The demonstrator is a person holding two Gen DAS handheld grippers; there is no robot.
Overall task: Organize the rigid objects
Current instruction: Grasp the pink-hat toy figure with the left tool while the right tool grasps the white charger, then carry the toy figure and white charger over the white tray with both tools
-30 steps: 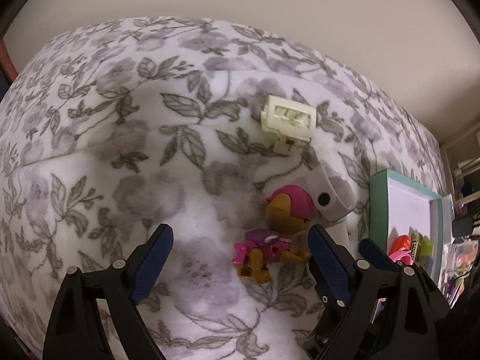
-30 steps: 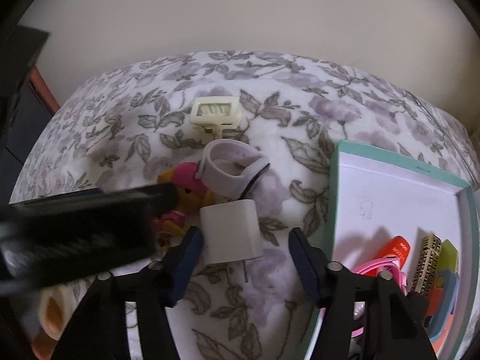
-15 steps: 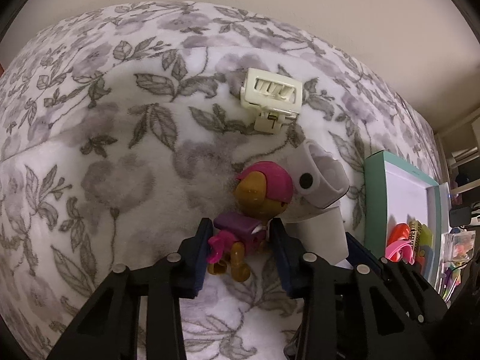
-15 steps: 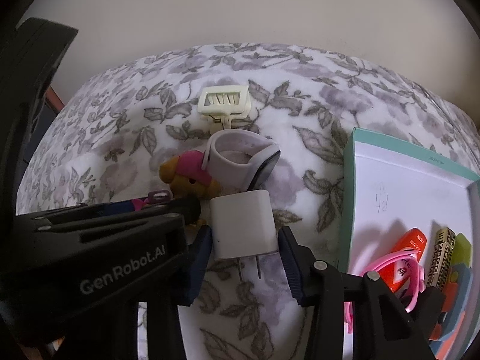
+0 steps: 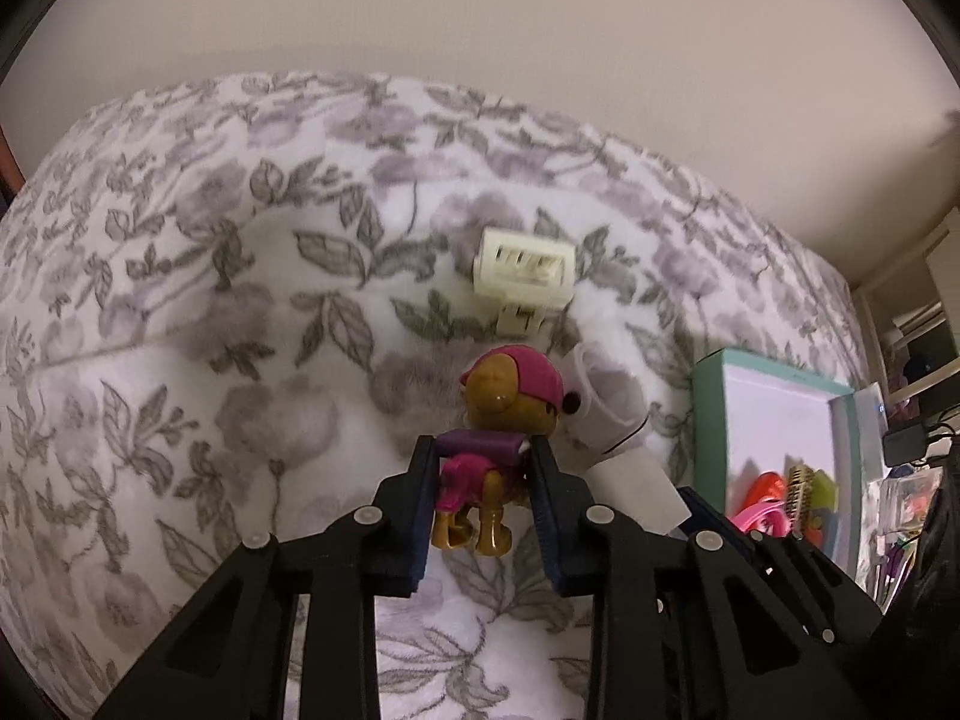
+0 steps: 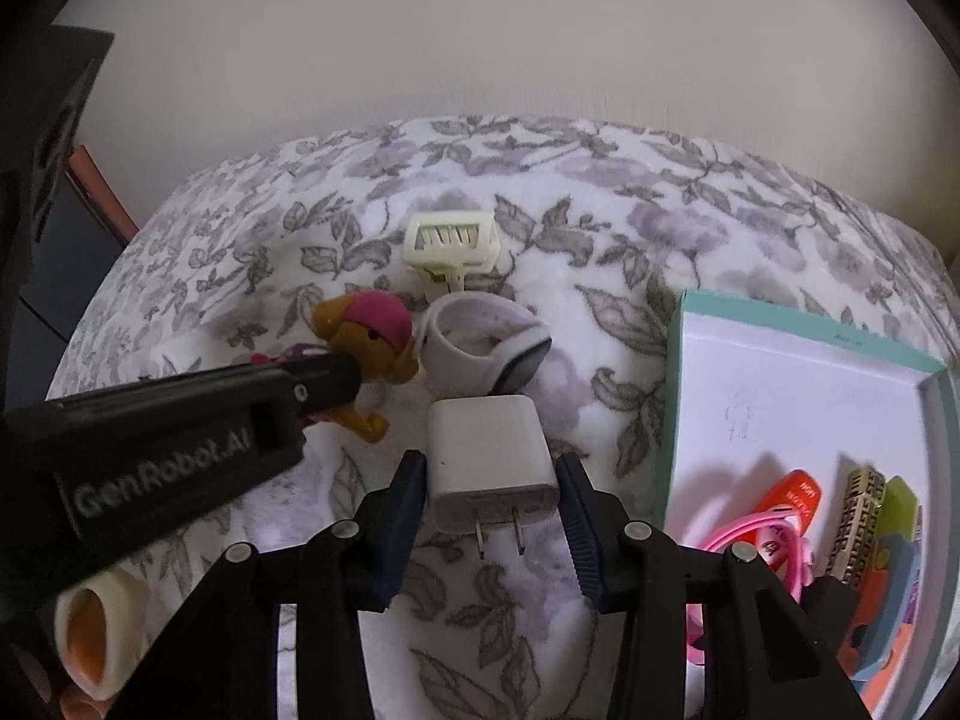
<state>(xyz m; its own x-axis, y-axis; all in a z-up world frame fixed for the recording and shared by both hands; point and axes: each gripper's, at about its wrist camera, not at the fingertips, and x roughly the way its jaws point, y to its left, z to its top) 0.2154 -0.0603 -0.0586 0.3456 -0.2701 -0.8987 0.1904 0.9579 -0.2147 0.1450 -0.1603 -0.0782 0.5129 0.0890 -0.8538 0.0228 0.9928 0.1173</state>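
My left gripper [image 5: 480, 474] is shut on a toy dog [image 5: 501, 414] with a pink cap and pink outfit, held just above the floral blanket; the dog also shows in the right wrist view [image 6: 369, 336]. My right gripper [image 6: 492, 480] is shut on a white charger plug [image 6: 489, 456], its prongs pointing toward the camera. A white watch [image 6: 480, 348] lies just beyond the charger, and a cream hair claw clip [image 6: 450, 240] lies farther back. The clip also shows in the left wrist view [image 5: 522, 267].
A teal-rimmed white box [image 6: 804, 330] sits at the right and holds a pink band [image 6: 756, 534], an orange item and several other small things. The floral blanket [image 5: 180, 330] covers the surface. A beige wall stands behind.
The left gripper moved in and closed on the toy dog, then lifted it slightly. The right gripper closed on the charger plug.
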